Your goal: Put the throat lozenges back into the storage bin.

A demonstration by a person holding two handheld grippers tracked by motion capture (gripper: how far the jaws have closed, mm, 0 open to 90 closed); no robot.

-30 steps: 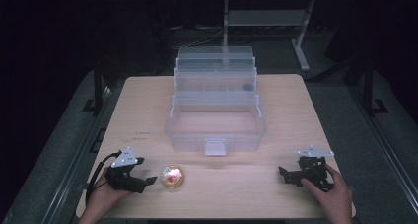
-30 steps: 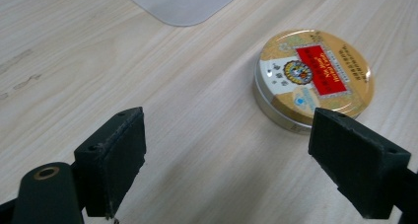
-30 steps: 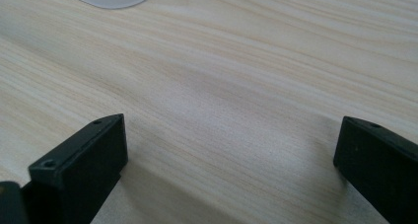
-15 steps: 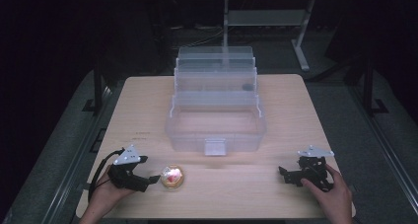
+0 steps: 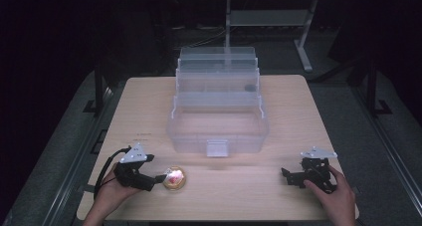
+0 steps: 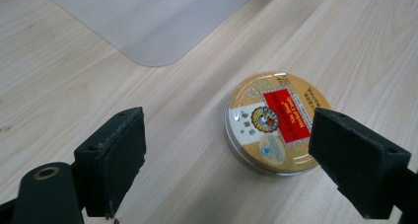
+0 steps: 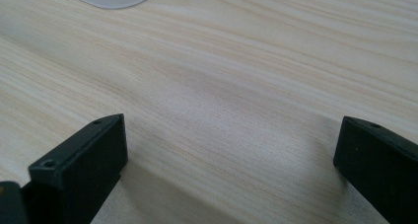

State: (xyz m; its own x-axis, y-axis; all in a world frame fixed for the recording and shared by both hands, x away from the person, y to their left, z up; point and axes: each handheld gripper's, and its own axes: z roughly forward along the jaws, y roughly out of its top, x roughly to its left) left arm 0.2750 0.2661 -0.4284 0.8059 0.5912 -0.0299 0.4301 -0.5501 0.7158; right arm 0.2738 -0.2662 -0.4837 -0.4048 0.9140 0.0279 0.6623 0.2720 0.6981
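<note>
On table [image 5: 298, 111], one tin [image 5: 174, 178], one clear box [image 5: 218, 121], two hand-held grippers.

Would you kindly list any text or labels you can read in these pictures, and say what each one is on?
No text can be quoted with certainty.
Round tin: its lid bears a red panel with gold lettering, a round emblem and small print, all too small and blurred to read.
Clear plastic box, table and both grippers: no lettering to be seen.
</note>
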